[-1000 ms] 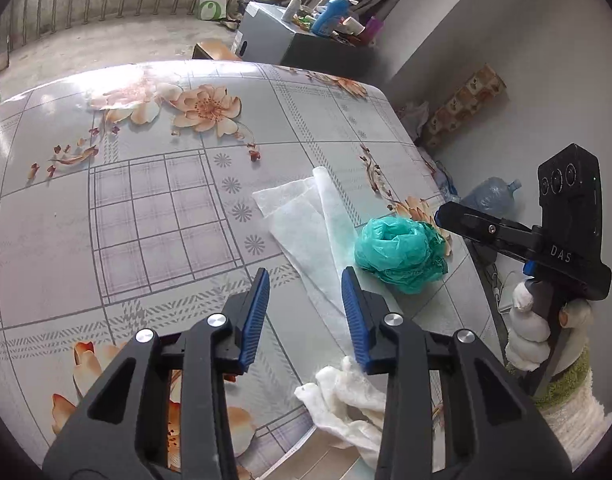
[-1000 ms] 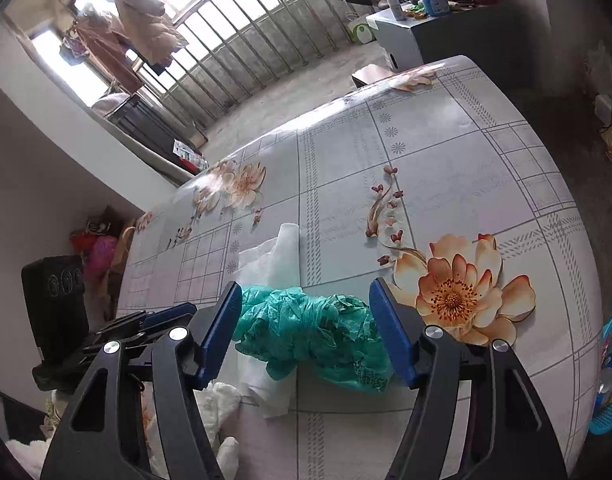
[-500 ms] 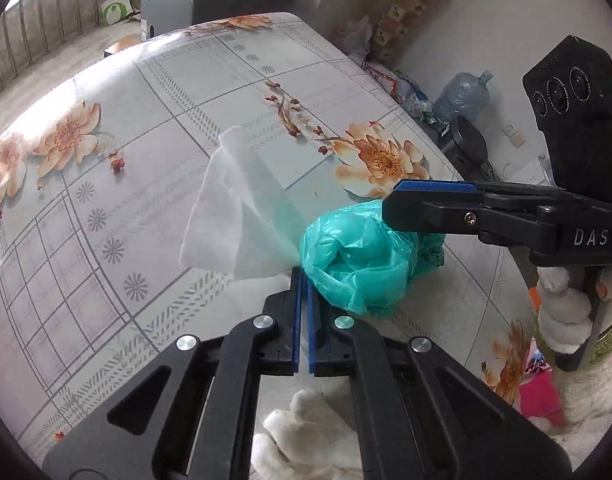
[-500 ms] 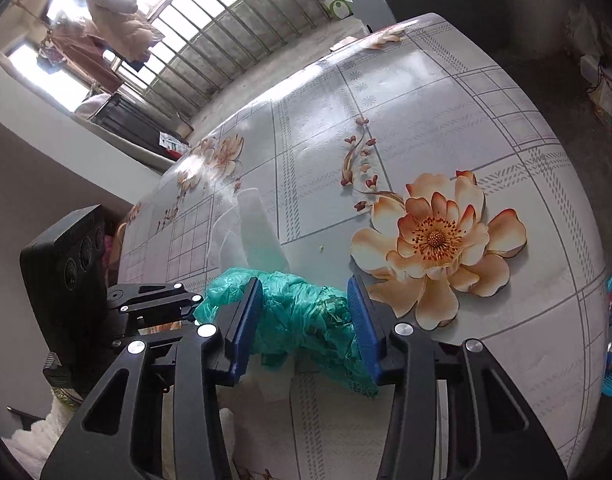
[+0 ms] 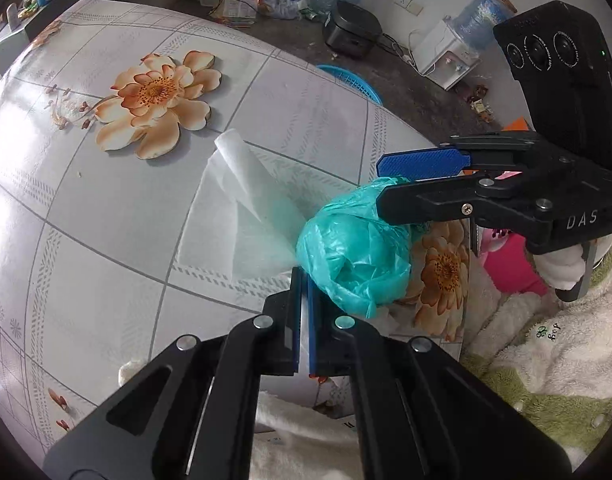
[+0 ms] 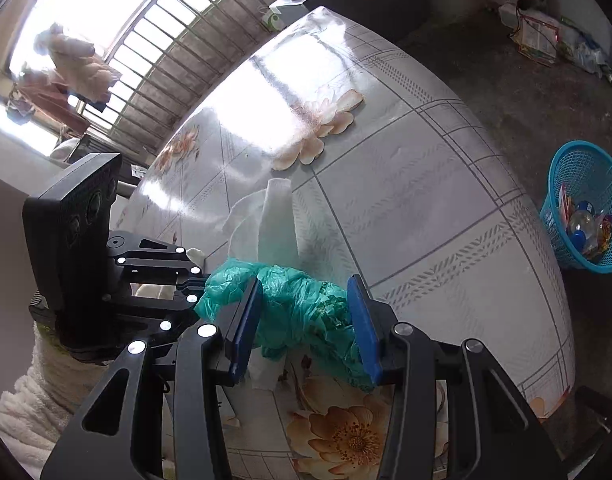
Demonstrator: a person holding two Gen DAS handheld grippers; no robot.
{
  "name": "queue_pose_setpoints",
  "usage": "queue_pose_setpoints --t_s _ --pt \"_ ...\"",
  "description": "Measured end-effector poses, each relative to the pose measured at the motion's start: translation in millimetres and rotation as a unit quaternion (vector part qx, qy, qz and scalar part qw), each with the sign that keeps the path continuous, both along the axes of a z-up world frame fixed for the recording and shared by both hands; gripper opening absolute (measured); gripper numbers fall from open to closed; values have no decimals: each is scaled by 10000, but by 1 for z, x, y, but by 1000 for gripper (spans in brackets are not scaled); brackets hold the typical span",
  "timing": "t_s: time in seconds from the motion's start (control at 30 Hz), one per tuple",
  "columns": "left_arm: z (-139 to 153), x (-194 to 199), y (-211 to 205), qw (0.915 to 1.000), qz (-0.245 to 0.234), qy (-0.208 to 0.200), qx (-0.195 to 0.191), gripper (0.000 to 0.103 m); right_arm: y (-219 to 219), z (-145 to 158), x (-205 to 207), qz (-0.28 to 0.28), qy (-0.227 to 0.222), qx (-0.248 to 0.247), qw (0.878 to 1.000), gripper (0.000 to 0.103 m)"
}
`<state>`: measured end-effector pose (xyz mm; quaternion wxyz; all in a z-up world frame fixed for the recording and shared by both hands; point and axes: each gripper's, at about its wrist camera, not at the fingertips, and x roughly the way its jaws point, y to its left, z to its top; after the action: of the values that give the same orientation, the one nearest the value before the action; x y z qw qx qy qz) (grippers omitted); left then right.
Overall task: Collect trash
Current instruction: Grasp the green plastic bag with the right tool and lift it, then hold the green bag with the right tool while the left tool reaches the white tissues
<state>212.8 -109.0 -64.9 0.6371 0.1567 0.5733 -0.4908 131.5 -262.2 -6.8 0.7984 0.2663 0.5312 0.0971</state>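
Observation:
A crumpled teal plastic bag (image 5: 353, 256) (image 6: 302, 304) hangs just above the flowered table (image 5: 106, 220) near its edge. My right gripper (image 6: 304, 316) (image 5: 383, 184) is shut on it, its blue pads pressing the bag from both sides. A thin white tissue sheet (image 5: 242, 208) (image 6: 274, 220) trails from the bag's left side over the tabletop. My left gripper (image 5: 304, 280) is shut on the tissue's near edge, right beside the bag. In the right wrist view the left gripper (image 6: 198, 280) comes in from the left, its tips partly hidden behind the bag.
A blue mesh basket (image 6: 585, 208) (image 5: 345, 80) holding bottles and wrappers stands on the floor past the table's right edge. A black cooker (image 5: 351, 30), water jugs and cables lie on the floor behind. Fluffy white sleeves (image 5: 537, 344) sit near both grippers.
The left gripper closed on the tissue and the right gripper closed on the teal bag. Both then swung together toward the table's edge, bringing the blue basket into view.

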Motion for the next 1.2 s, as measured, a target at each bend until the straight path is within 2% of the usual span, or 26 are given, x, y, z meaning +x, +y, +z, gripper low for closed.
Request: queue_pose_setpoints --t_s 0.07,0.13,0.23,0.27,0.3,0.4,0.5,0.6,0.73,0.8,0.83,0.87,0.9,1.0,1.2 --pt "6 -1 12 9994 297 62 -167 9 -2 3 -10 -110 -50 -80 9999 43" --pt "16 -2 28 9970 715 -131 -272 27 -5 7 -16 -131 -192 -212 9995 44" --pt "37 -9 61 9881 1376 -343 -598 31 -12 18 -25 -61 -528 -339 9980 50" --pt "44 -13 73 9831 1626 -385 -750 32 -12 22 -27 -21 -645 -409 9971 56" --pt "50 -17 85 9775 1869 -423 -883 36 -12 25 -28 22 -732 -499 9961 59" --pt "61 -33 114 9585 2495 -521 -1274 37 -10 27 -32 222 -873 -546 9944 63" --pt "65 -53 135 9392 2942 -436 -1716 37 -10 20 -37 364 -837 -549 9943 64" --pt "62 -77 132 9288 3102 -447 -1975 37 -13 8 -43 329 -682 -445 9961 64" --pt "55 -99 112 9288 3058 -493 -2036 37 -12 1 -50 202 -631 -330 9973 62" --pt "49 -103 100 9320 3000 -513 -1969 37 -12 -5 -52 132 -538 -296 9980 43" --pt "46 -105 94 9345 2970 -492 -1901 37 -12 -8 -54 85 -512 -301 9982 38" --pt "42 -106 88 9372 2931 -476 -1832 37 -11 -9 -55 31 -479 -336 9983 26" --pt "40 -108 83 9396 2886 -494 -1774 37 -12 -11 -57 -30 -455 -355 9983 23" --pt "37 -113 67 9446 2795 -678 -1582 37 -17 -10 -62 -189 -491 -315 9981 19" --pt "35 -115 44 9506 2670 -901 -1304 37 -42 -11 -81 -709 -435 -286 9961 19"
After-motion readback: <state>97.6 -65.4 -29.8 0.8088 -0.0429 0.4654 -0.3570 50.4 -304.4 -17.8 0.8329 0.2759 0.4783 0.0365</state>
